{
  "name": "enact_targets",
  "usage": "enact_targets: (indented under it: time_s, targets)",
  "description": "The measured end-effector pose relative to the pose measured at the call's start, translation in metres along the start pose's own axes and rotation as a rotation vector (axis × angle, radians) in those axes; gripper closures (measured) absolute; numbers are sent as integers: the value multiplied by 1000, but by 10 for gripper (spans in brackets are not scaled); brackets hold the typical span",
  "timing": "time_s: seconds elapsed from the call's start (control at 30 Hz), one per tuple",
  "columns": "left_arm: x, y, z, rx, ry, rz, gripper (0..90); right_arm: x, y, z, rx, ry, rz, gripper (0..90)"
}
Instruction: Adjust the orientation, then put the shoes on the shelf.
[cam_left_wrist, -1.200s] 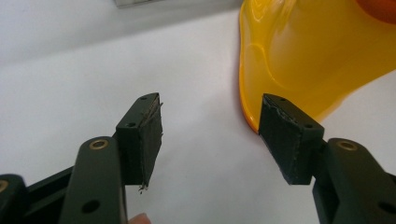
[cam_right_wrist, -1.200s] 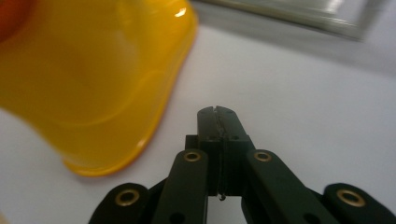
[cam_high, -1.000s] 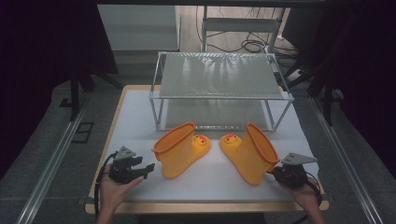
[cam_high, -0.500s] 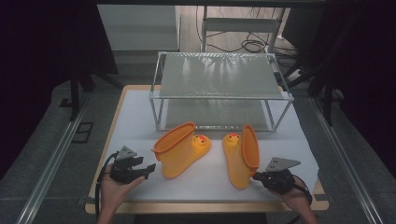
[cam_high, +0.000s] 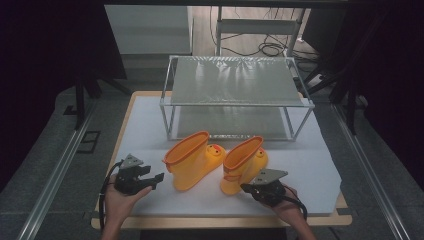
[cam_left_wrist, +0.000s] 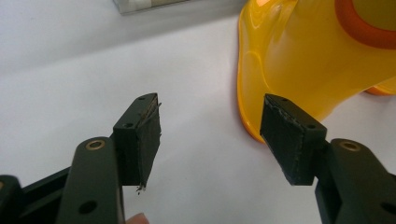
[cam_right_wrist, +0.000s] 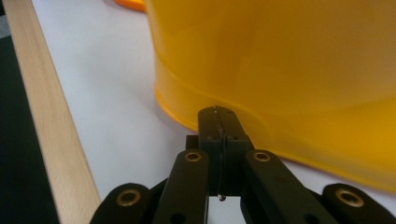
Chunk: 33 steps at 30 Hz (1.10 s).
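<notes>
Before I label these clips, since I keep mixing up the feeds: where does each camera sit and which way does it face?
High view: above the person's side, facing forward and down on the table; both hands show.
Left gripper view: rides the left gripper, facing the left boot over open jaws.
Right gripper view: rides the right gripper, jaws shut, against the right boot.
All views share the boots.

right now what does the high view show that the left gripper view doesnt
High view alone: the wire-frame metal shelf rack at the back, a second yellow rubber boot with an orange rim, and the right tongs with their jaws closed, at that boot's base.

Left gripper view alone: the open left tongs up close, their worn black pads apart with bare mat between them.

Both: the left yellow boot and the white table mat.
</notes>
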<state>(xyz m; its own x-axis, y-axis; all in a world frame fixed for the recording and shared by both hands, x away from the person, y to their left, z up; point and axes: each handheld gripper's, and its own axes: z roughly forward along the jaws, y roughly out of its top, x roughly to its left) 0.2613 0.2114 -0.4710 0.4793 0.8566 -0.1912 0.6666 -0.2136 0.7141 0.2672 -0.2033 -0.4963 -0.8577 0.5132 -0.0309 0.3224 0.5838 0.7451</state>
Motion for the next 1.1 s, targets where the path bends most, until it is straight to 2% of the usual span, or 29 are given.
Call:
enact_targets:
  time_s: [0.17,0.27,0.3,0.4,0.5,0.53,0.57,0.6,0.63,0.67,0.83,0.97,1.1]
  targets:
    - [0,0,1,4,1,1,382,5,4,9,-26,-20,-5,894]
    - [1,-1,2,9,2,-5,382,6,4,8,-26,-23,-11,893]
    - [2,-2,1,7,2,-8,381,4,1,1,-63,-13,8,892]
    - [4,-3,-1,3,6,-18,381,1,-3,-8,-92,-27,33,883]
    - [5,-2,-2,-3,3,-24,381,-8,-13,-24,-122,-61,80,804]
    - [5,-2,-2,-3,2,-24,380,-15,-22,-33,-143,-86,116,763]
    - [5,-2,-1,-1,2,-25,380,-15,-22,-33,-143,-86,116,763]
    - [6,-3,0,2,-1,-26,380,-20,-26,-38,-149,-96,134,725]
    - [6,-3,2,8,-4,-28,379,-28,-34,-46,-165,-125,179,671]
    - [6,-3,2,8,-4,-28,379,-28,-34,-46,-165,-125,179,671]
    - [5,-4,5,21,-21,-33,382,-45,-46,-57,-195,-180,271,571]
    - [5,1,0,35,-59,-33,383,-50,-50,-59,-194,-199,290,536]
    - [6,6,-6,45,-79,-24,390,-53,-51,-60,-197,-206,304,526]
